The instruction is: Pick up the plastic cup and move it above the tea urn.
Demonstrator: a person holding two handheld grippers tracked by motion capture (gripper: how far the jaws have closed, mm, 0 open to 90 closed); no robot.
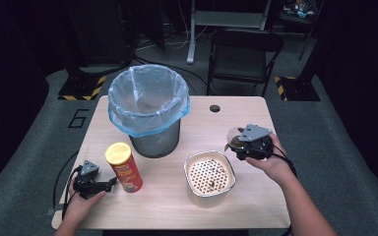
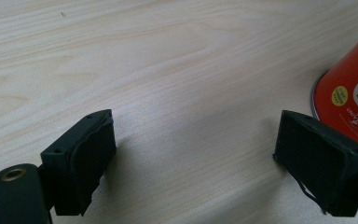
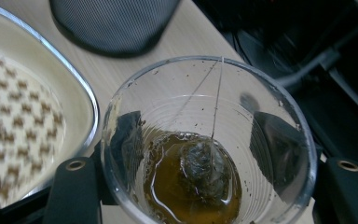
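My right gripper [image 1: 237, 145] is shut on a clear plastic cup [image 1: 234, 138], held above the table to the right of a cream container [image 1: 209, 178] with a perforated insert. In the right gripper view the cup [image 3: 261, 93] holds brown tea and a teabag [image 3: 200, 168] with its string over the rim. Both pads press on the cup's sides around my right gripper [image 3: 200, 144]. My left gripper [image 1: 109, 184] rests low at the table's front left, open, beside a red chip can [image 1: 124, 167] with a yellow lid. The can [image 2: 354, 102] stands just outside the right jaw of my left gripper [image 2: 196, 163].
A mesh waste bin [image 1: 147, 110] lined with a blue-rimmed clear bag stands at the back left of the wooden table [image 1: 256, 196]. Beyond the table stand a black folding chair [image 1: 243, 54] and dark equipment. A cable hole [image 1: 214, 108] sits near the far edge.
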